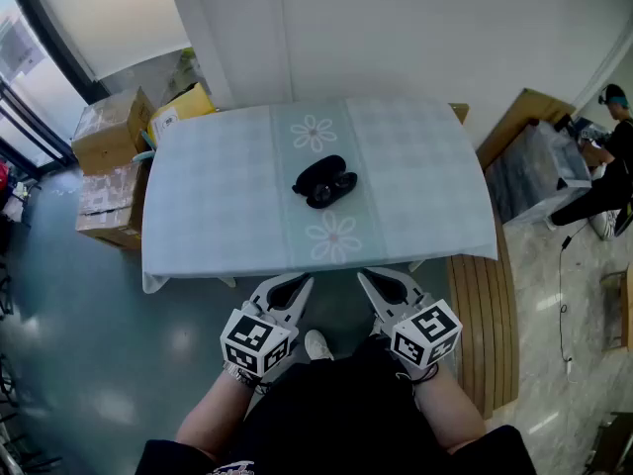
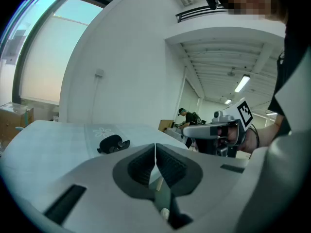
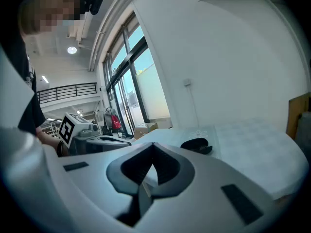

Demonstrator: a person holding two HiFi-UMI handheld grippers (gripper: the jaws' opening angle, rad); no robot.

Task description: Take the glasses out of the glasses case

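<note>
A black glasses case (image 1: pixel 324 180) lies near the middle of the table, on the flowered strip of the pale checked cloth (image 1: pixel 218 206). It looks open, with dark glasses in its near half. Both grippers hang below the table's front edge, well short of the case. My left gripper (image 1: pixel 295 284) and right gripper (image 1: pixel 370 279) both have their jaws closed with nothing between them. The left gripper view shows the shut left gripper (image 2: pixel 155 145) with the case (image 2: pixel 112 143) beyond it to the left. In the right gripper view, the case (image 3: pixel 197 144) lies ahead to the right of the shut right gripper (image 3: pixel 153 145).
Cardboard boxes (image 1: pixel 109 137) are stacked on the floor left of the table. A wooden bench (image 1: pixel 483 315) runs along the table's right side. A person (image 1: pixel 611 156) sits far right. A white wall stands behind the table. My shoe (image 1: pixel 317 344) shows under the front edge.
</note>
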